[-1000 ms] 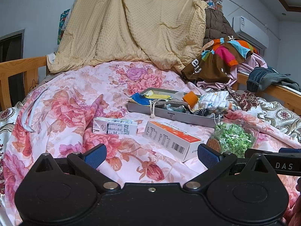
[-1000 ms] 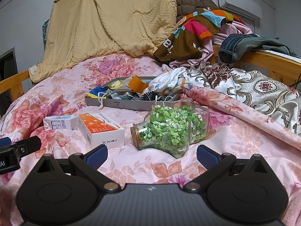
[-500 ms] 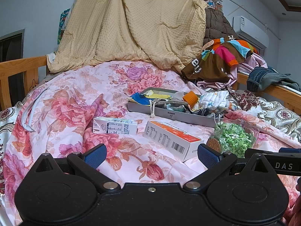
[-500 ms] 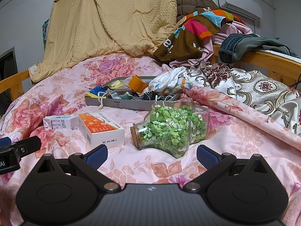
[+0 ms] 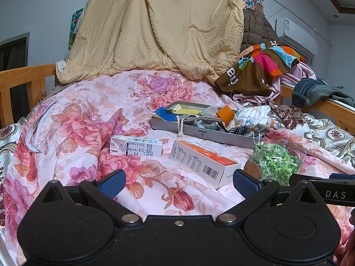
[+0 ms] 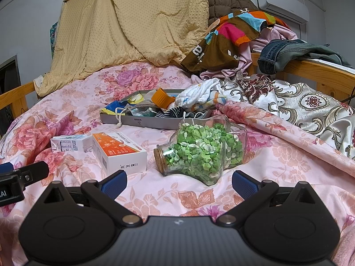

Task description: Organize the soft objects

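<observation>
A flat grey tray lies on the flowered quilt, heaped with small soft items: a white patterned cloth, an orange piece, blue and yellow fabric and a drawstring pouch. Both grippers hover low over the quilt, short of the tray. My left gripper is open and holds nothing. My right gripper is open and holds nothing, just behind the glass jar.
An orange-and-white box, a small white carton and a star-shaped glass jar of green paper stars lie between grippers and tray. Piled clothes and a yellow blanket fill the back. Wooden bed rails run along both sides.
</observation>
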The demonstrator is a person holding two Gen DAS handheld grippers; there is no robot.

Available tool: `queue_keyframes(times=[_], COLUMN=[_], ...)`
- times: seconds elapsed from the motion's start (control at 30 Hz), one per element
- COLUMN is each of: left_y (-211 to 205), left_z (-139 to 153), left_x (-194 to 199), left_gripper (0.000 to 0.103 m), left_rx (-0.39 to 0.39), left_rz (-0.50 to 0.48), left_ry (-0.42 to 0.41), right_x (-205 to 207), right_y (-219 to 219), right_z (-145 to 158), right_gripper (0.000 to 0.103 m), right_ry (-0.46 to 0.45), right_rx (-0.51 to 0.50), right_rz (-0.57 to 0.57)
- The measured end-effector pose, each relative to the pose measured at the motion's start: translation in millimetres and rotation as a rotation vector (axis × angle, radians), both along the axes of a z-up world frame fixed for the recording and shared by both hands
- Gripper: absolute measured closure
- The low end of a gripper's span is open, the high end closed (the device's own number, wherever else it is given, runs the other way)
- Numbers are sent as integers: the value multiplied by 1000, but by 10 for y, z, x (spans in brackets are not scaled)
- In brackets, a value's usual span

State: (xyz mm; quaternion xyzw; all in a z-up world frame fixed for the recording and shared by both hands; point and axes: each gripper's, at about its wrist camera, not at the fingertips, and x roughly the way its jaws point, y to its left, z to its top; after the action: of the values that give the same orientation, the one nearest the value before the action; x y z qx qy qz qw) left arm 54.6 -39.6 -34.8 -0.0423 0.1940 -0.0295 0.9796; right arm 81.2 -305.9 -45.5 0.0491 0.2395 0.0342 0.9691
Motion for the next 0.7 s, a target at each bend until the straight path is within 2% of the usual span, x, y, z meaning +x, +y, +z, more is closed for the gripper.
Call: queue_keyframes(times=[0.23, 0.5, 0.7], left_y=[1, 76, 111], left_z=[-41, -38, -11], left_x=[-3, 1, 15], left_gripper=[1, 1, 1], left_rx=[7, -65, -74], left_rz=[27, 37, 71], left_ry=[18, 43, 54], right_x=[-8, -6, -9], right_y=[-5, -2, -2], right_z=[-7, -7, -7], right_gripper=[0, 0, 0], right_ry=[3, 4, 5], right_rx=[0, 0, -1], right_rz=[1, 1, 1])
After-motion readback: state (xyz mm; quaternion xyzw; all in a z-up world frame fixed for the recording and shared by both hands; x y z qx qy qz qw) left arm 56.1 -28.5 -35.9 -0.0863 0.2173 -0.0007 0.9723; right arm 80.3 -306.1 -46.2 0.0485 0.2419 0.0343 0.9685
